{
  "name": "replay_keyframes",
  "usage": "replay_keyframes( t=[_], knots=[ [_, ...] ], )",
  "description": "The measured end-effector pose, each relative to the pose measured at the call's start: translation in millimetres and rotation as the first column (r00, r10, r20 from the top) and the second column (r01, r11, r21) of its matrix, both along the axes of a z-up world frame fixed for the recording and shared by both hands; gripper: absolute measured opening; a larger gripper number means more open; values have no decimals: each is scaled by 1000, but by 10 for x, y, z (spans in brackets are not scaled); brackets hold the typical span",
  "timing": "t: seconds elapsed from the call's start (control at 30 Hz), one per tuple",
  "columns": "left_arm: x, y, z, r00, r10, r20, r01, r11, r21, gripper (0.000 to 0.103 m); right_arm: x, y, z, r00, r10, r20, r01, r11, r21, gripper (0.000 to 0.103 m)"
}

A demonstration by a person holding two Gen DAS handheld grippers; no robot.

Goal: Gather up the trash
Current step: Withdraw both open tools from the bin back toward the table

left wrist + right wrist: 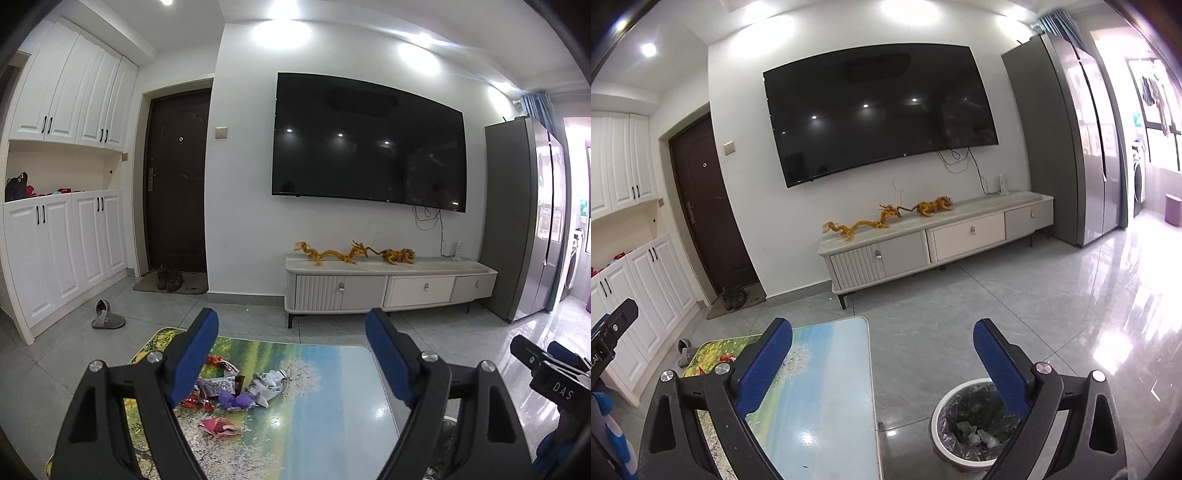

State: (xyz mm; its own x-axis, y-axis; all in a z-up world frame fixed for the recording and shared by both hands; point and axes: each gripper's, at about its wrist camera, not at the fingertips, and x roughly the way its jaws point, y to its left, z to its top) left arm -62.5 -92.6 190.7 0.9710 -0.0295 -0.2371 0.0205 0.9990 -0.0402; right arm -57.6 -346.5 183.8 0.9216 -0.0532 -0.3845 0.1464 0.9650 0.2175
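Two grippers, left gripper (291, 354) and right gripper (882, 363), spread, empty. Your wrappers (229, 391) heaped on surface (332, 406), left of lined bin (964, 421) on floor, ready for transfer.

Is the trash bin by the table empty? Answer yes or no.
No: the lined trash bin already holds several crumpled pieces at its bottom.

White "DAS" on the right hand-held gripper (554, 360).

The right gripper (882, 363), jaws wide and empty, hangs between the table (827, 398) and the lined bin (967, 424).
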Motion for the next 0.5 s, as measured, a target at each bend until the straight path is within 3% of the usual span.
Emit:
replay_keyframes(
  t=[0.3,0.5],
  knots=[
    [-62,306,-61,1000,-6,17,6,1000,-19,81,-60,250,85,999,15,38,-12,997,-73,103],
    [94,465,-180,997,-49,-52,47,998,-33,81,-17,349,78,997,27,68,-21,995,-95,103]
  ],
)
